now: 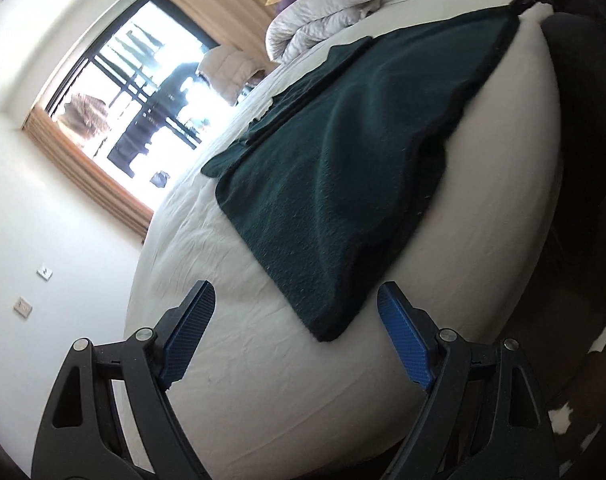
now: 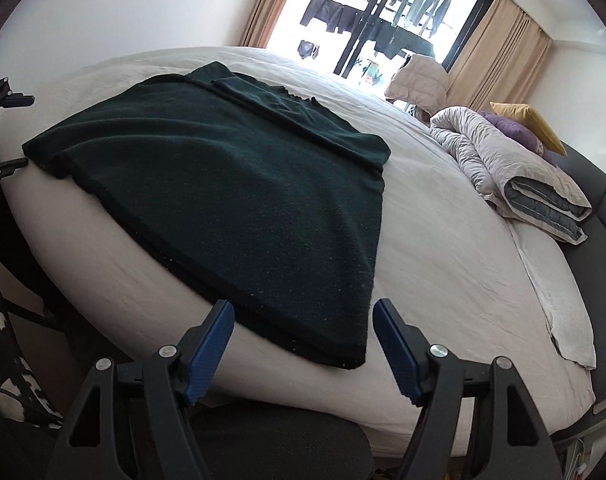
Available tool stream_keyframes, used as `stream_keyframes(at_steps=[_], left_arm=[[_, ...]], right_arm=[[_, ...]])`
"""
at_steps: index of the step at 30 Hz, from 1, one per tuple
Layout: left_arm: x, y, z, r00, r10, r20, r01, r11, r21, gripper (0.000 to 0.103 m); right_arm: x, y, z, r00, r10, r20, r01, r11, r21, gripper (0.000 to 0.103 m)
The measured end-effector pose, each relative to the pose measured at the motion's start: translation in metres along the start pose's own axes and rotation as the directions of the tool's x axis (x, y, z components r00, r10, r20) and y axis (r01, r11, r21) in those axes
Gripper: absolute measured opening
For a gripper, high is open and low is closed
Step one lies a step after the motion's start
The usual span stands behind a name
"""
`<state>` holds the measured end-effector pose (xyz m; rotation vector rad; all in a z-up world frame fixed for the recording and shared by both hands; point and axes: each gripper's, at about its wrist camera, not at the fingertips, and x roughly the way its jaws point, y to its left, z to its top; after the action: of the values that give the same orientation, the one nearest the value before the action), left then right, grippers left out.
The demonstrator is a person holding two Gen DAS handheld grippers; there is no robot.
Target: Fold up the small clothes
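1. Lying flat on the white-sheeted bed (image 2: 443,240), the dark green garment (image 2: 231,200) spreads across the near side, its lower hem close to the mattress edge; it looks like a knit or fleece top, one sleeve folded in over the far part.
2. Left tongs (image 1: 297,308): jaws wide apart, nothing between the pads, hovering just off the garment's near corner.
3. Right tongs (image 2: 303,322): jaws also apart, empty, with the hem corner showing just beyond the gap, no contact visible.
4. Handling guess: soft, limp, light to medium weight, fuzzy surface so not slippery; it should drape and sag when lifted, no stiffness to hold a crease, not fragile.
5. Best hold, judged: pinch the thick bound hem at the two near corners, one per tongs, then carry them over toward the far edge; grabbing mid-cloth would bunch it.
6. Risk: pads catching the bedsheet along with the hem.
7. Containers: none in view; only a folded grey quilt (image 2: 535,184) and cushions (image 2: 527,120) sit at the head end, well apart from the garment.
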<state>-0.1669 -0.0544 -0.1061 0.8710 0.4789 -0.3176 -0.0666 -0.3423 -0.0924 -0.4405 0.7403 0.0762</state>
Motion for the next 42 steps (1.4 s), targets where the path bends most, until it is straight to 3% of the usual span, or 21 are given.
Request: stream_keyframes(at_steps=[3,11,14,16,17,19,25,34,39,42], left_arm=[[0.002,-0.017,-0.004,0.997,0.069,0.022,-0.071,0.990,0.119,0.096],[0.012,-0.033,-0.001,0.981,0.156,0.114,-0.180,0.953,0.246,0.101],[0.020,-0.028,0.000,0.980,0.151,0.134,-0.182,0.947,0.263,0.095],[0.023,-0.028,0.000,0.979,0.149,0.136,-0.183,0.940,0.287,0.069],[0.025,-0.027,-0.001,0.982,0.142,0.125,-0.173,0.941,0.290,0.062],[0.032,-0.024,0.000,0.988,0.121,0.093,-0.142,0.951,0.274,0.029],[0.032,-0.010,0.005,0.995,0.071,0.065,-0.081,0.985,0.153,0.009],[0.019,0.032,0.020,0.995,0.062,0.077,-0.056,0.995,-0.081,0.006],[0.018,0.046,0.029,0.996,0.048,0.080,-0.034,0.986,-0.164,0.006],[0.020,0.047,0.030,0.996,0.042,0.079,-0.026,0.982,-0.185,0.006]], right_arm=[[0.002,0.003,0.000,1.000,0.002,-0.003,-0.002,1.000,0.007,0.074],[0.010,0.015,0.000,1.000,-0.007,-0.018,0.006,0.998,-0.055,0.065],[0.012,0.020,-0.004,0.999,-0.018,-0.029,0.015,0.995,-0.101,0.064],[0.013,0.023,-0.008,0.999,-0.030,-0.034,0.025,0.991,-0.133,0.063],[0.014,0.023,-0.009,0.999,-0.035,-0.038,0.029,0.988,-0.149,0.062],[0.015,0.024,-0.012,0.998,-0.047,-0.047,0.038,0.984,-0.175,0.061],[0.022,0.034,-0.019,0.994,-0.098,-0.052,0.079,0.956,-0.284,0.060],[0.037,0.046,-0.024,0.974,-0.225,-0.020,0.193,0.876,-0.441,0.060],[0.049,0.056,-0.027,0.964,-0.265,-0.011,0.219,0.821,-0.528,0.055],[0.055,0.061,-0.026,0.962,-0.273,-0.008,0.222,0.800,-0.557,0.046]])
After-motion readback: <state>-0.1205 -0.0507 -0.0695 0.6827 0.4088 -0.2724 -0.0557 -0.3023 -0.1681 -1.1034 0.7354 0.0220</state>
